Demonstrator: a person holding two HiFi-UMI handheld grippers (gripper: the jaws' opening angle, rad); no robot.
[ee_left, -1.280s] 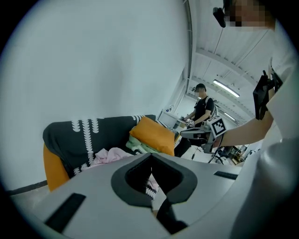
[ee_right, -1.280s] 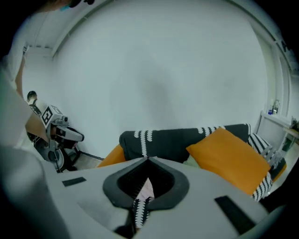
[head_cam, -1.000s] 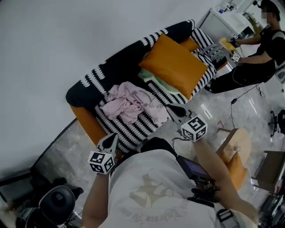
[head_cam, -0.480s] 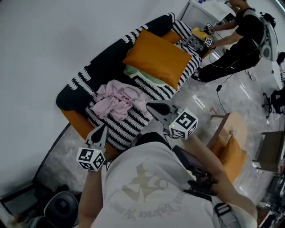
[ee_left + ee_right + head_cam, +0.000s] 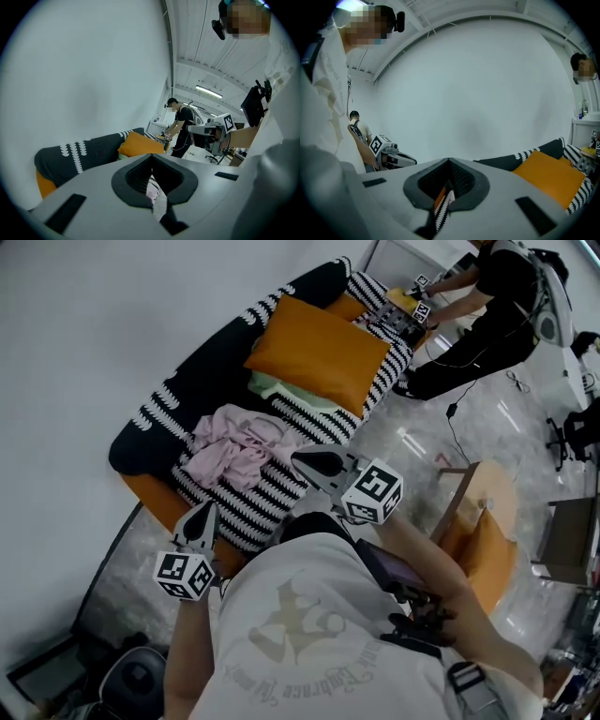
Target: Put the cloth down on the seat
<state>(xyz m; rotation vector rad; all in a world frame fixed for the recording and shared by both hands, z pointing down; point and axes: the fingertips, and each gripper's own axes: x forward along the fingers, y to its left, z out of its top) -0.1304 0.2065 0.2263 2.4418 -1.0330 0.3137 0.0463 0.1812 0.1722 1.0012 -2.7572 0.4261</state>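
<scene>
Cloth (image 5: 234,448) in heap on striped seat (image 5: 246,505), nr orange cushion (image 5: 319,352)

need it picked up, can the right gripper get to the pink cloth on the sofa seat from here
Probably yes: the pink cloth lies uncovered on the striped seat, and the right gripper hangs beside it with nothing between. Its jaws are shut, so they must open first.

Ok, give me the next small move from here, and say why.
Probably just draw both grippers back and finish. The pink cloth already lies bunched on the striped seat. The left gripper and the right gripper are both clear of the cloth, with fingers together and nothing between them, so nothing looks left to release or place.
</scene>
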